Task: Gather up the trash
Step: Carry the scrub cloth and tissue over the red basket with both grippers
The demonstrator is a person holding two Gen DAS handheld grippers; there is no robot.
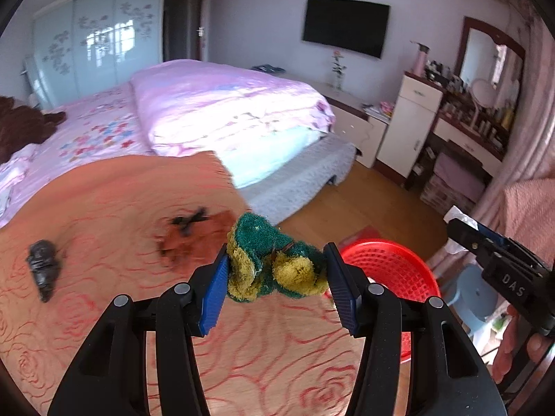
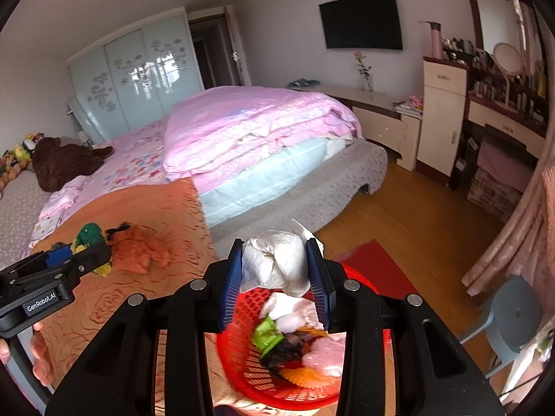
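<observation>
We hold trash in both grippers and are bringing it to the round red plastic mesh basket (image 2: 239,371), which sits at the edge of the table covered in an orange rose-patterned cloth (image 1: 104,329).

The right gripper (image 2: 275,270) has its jaws pinching a crumpled white tissue wad (image 2: 277,263), which hangs right over the basket's open mouth. Inside the basket we can already see white paper, a green scrap, something dark and a pale pink piece.

The left gripper (image 1: 277,270) has its jaws pinching a crumpled green-and-yellow scouring sponge (image 1: 274,263); it sits just short of the basket, over the cloth beside the rim.

Beyond the basket, farther across the cloth, two pieces are left: a rumpled reddish-brown rag with a dark bit on top (image 1: 194,232) and, well apart from the basket, a small dark crumpled wrapper (image 1: 43,268).

We judge the step in hand to be the drop-off. Next, we would let the right jaws spread so the tissue falls in, then carry the sponge over the rim before releasing it. Being light, the tissue could cling to a pad.
</observation>
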